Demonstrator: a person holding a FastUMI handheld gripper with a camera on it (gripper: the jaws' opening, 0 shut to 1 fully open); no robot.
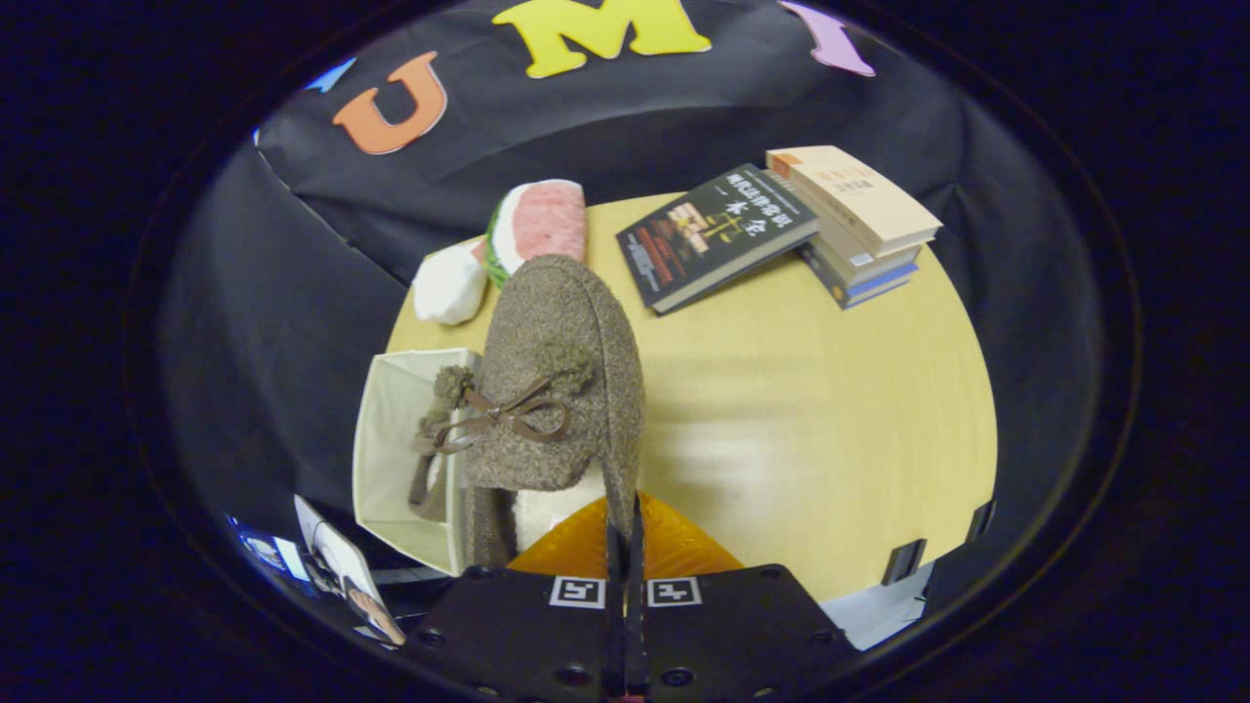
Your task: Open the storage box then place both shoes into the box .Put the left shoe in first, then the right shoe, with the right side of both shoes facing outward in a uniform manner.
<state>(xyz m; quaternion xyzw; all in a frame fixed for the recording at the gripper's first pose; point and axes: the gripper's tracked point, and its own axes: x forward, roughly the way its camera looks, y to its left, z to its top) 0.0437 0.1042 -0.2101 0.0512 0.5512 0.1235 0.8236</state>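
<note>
Right, the gripper (625,532) has its two fingers pressed close together, pinching the rear collar of a brown fuzzy shoe (562,391), and the shoe hangs in the air ahead of them, toe pointing away. A thin brown bow (508,418) with little pompoms sits on its upper. The pale lining shows just inside the opening, but the sole is turned away and cannot be seen.

Beside and partly behind the shoe sits the storage box (395,449), a cream fabric bin with its open top showing. The shoe covers the box's near side, so how much of the shoe is over the opening is hard to judge. Something dark brown (426,488) shows inside the box against its wall; whether it is the other shoe cannot be told from here.

Between the shoe and the finger mounts there is an orange surface (674,547), mostly hidden, its shape unclear.

Beyond the shoe, on the yellow table (811,410), a watermelon-slice plush (537,225) stands half behind the toe, with a white plush (449,283) next to it. Further over lies a dark book (713,234), leaning on a stack of books (859,225).
</note>
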